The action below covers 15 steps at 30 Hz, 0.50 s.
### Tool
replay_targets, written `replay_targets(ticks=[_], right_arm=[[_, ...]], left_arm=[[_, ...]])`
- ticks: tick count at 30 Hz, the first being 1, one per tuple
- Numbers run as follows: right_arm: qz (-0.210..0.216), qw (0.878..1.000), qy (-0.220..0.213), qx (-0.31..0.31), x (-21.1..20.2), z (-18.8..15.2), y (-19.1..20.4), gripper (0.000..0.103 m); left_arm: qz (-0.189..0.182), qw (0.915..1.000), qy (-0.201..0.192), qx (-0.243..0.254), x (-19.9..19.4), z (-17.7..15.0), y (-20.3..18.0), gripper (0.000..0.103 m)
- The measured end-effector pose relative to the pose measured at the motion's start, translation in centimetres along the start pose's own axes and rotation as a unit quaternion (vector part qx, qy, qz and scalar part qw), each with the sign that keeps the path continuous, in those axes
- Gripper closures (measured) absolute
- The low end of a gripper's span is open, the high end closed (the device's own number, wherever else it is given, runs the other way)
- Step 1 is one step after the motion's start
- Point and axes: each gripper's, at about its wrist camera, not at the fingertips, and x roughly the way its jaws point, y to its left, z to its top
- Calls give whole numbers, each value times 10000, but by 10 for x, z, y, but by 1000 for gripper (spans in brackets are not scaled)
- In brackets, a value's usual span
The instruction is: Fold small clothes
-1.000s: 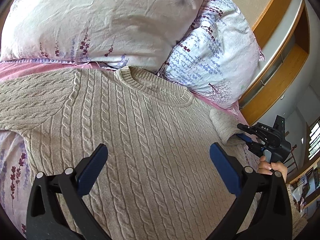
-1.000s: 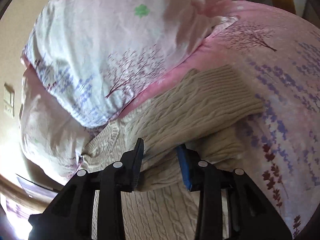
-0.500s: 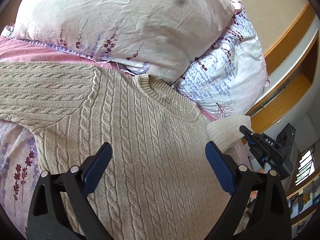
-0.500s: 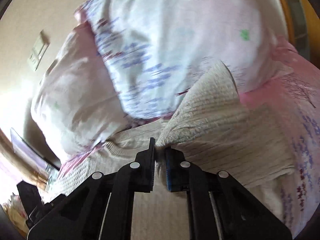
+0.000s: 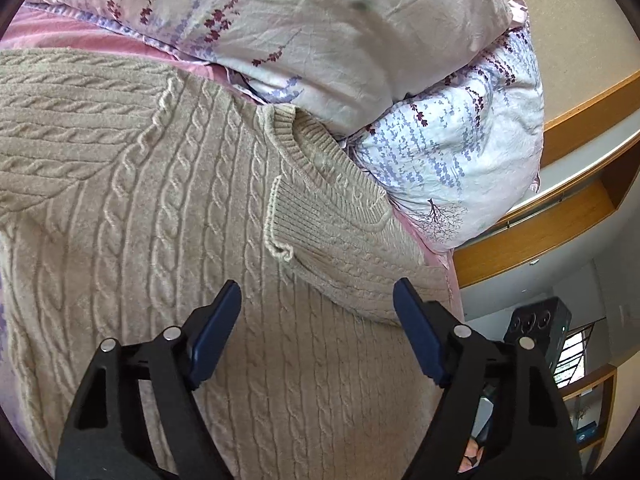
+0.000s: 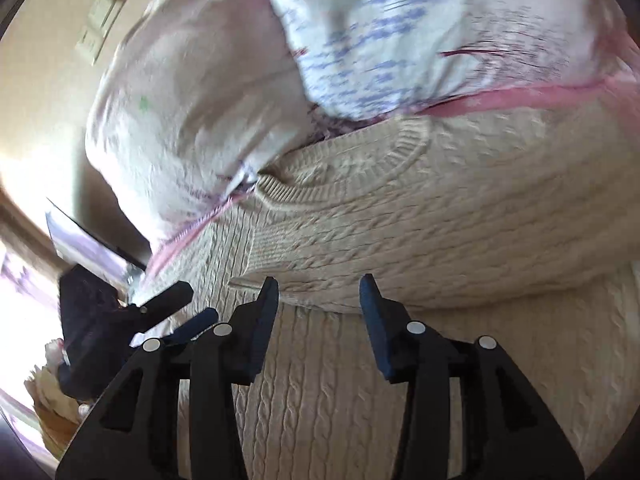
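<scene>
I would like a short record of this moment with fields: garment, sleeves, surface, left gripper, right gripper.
garment: beige cable-knit sweater, lying flat
sleeves: one sleeve folded across the chest, cuff near the collar; the other still spread out
surface: bed with floral pillows
left gripper: open above the sweater, jaws just closing somewhat, nothing held
right gripper: open, jaws just opened, folded sleeve released

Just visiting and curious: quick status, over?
Both grippers open, left closing, right opening, nothing held. Sweater's sleeve folded over its front. Pillows crowd collar.
</scene>
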Motion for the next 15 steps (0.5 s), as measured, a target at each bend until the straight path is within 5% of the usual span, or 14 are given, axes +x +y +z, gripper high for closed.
replay_targets(ticks=[3,7,13,15], right_arm=[[-73,9920,-389,1196,-34,6,-61,59],[-397,9651,-777,2468,-63,4,-132,60],[-462,9561,-1130,2664,-67,13,-156,72],[-570,9546,-1204,2664,-63,18,-158,88]], left_arm=[[-26,9998,156,-148,17,4,-4,37],[139,9992,194,-321,32,10,-1,50],[219,9988,180,-396,43,21,8,71],[270,9990,187,-315,46,26,8,87]])
